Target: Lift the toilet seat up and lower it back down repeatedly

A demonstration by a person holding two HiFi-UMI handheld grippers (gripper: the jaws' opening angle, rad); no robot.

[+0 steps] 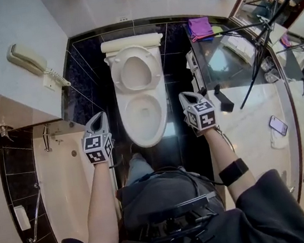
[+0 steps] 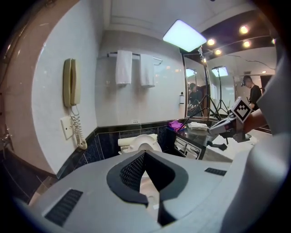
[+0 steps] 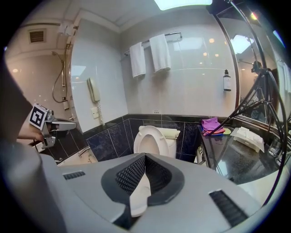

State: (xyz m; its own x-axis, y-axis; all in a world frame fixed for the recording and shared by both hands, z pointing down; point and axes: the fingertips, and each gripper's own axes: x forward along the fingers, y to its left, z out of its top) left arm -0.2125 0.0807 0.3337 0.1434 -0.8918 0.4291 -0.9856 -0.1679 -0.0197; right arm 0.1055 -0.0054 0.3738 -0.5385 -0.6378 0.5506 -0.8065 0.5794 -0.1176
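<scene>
**Q:** Fig. 1: where's the seat, and what are the grippers doing?

**A:** The white oval plastic toilet seat (image 1: pixel 131 55) is at upper centre of the head view. It is raised, standing approx. upright against the white cistern (image 1: pixel 131 42), w/ its hinge end low and its free edge toward frame top. The white ceramic bowl (image 1: pixel 145 135) lies open below it. The left gripper (image 1: pixel 101 117) and right gripper (image 1: pixel 185 95) hang either side of the bowl's front, apart from seat and bowl. Each gripper's own view shows its jaws brought together at the tips, w/ nothing between them.

**Q:** How should the seat handle?

**A:** It is prob. a stiff moulded ring of light to moderate wt. It pivots only about the rear hinge, so it swings and doesn't lift free. The surface looks glossy, so it is likely slippery under the pads.

**Q:** Where to take hold?

**A:** Best at the free edge, i.e. the arc farthest from the hinge, for most leverage and least force. A closed tip hooked behind the rim could tip it fwd. A pinch across the rim's thickness would give more control. Support it on the way down, since a dropped seat may slam and crack at the hinge.
</scene>
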